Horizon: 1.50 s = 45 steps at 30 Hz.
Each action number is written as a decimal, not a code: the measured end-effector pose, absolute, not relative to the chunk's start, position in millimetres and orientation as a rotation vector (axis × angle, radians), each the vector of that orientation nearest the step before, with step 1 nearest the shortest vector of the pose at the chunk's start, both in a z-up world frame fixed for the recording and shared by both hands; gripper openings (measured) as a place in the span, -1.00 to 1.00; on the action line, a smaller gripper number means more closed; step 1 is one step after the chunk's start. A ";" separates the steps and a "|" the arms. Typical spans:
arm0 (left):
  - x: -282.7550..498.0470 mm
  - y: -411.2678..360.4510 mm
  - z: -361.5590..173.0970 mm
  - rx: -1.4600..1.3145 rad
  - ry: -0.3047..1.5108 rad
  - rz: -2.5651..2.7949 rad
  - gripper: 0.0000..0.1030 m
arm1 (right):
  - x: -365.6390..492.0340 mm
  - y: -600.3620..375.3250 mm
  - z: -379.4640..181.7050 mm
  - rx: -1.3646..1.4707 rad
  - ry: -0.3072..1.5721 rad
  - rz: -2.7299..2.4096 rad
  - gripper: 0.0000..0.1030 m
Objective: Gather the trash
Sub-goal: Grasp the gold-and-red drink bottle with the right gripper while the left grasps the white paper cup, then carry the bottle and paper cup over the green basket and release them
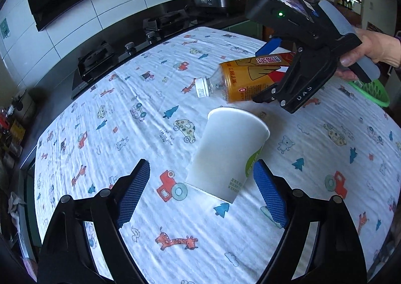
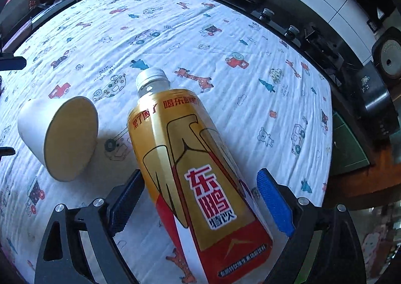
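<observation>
Your left hand-held gripper (image 1: pixel 201 192) hangs over the table (image 1: pixel 250 246) with its jaws spread wide. The paper cup (image 1: pixel 226 152) lies on its side on the printed cloth (image 1: pixel 140 133), its base end reaching in between the blue pads (image 1: pixel 135 191). The right-hand pad sits just beside the cup wall; whether it touches, you cannot tell from this view. The left-hand pad stands clear of it.

Your right hand-held gripper (image 2: pixel 200 203) is also released, jaws wide, tilted steeply down over the bottle (image 2: pixel 195 171). The bottle lies on its side on the cloth between the two pads, its white cap (image 2: pixel 151 75) pointing away from you. A gap shows between the label and the right-hand pad; the left-hand pad is close to the bottle, contact unclear.

In the left wrist view, your hand (image 1: pixel 371 51) holds that gripper's grey grip, and the bottle (image 1: pixel 248 81) lies just beyond the cup's open rim. A green basket (image 1: pixel 373 91) sits at the table's far edge behind it. The stove (image 1: pixel 100 63) runs along the cloth's far side.
</observation>
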State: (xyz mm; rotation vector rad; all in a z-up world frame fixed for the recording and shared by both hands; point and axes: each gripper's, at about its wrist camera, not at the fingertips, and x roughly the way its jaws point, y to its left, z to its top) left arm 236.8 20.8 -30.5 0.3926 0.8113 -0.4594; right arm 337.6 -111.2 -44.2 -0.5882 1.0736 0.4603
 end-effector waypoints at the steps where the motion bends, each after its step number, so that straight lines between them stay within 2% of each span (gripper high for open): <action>1: 238.4 20.2 -31.3 0.389 0.813 -0.465 0.63 | 340.5 -108.3 -46.6 -0.592 1.079 0.465 0.69; 3: 242.3 19.0 -32.8 0.383 0.815 -0.470 0.63 | 342.6 -105.9 -50.7 -0.595 1.092 0.466 0.69; 8: 249.8 10.0 -36.1 0.393 0.819 -0.489 0.66 | 339.3 -106.7 -57.8 -0.593 1.121 0.473 0.49; 19: 270.4 -19.3 -58.9 0.441 0.888 -0.555 0.72 | 304.1 -148.4 -44.8 -0.394 1.175 0.437 0.42; 20: 271.3 -20.9 -61.1 0.437 0.897 -0.565 0.69 | 301.0 -152.0 -43.3 -0.377 1.176 0.432 0.42; 22: 273.4 -24.2 -65.5 0.425 0.919 -0.580 0.50 | 291.1 -161.5 -39.9 -0.338 1.177 0.432 0.42; 23: 274.4 -25.3 -67.3 0.419 0.932 -0.584 0.33 | 287.4 -164.4 -39.2 -0.334 1.177 0.425 0.42; 34: 248.9 -34.3 -46.3 0.369 0.882 -0.585 0.22 | 242.2 -202.9 -18.9 -0.201 1.114 0.386 0.42; 45: 230.4 -83.5 -9.4 0.268 0.823 -0.651 0.22 | 199.0 -313.8 6.5 -0.146 1.056 0.162 0.42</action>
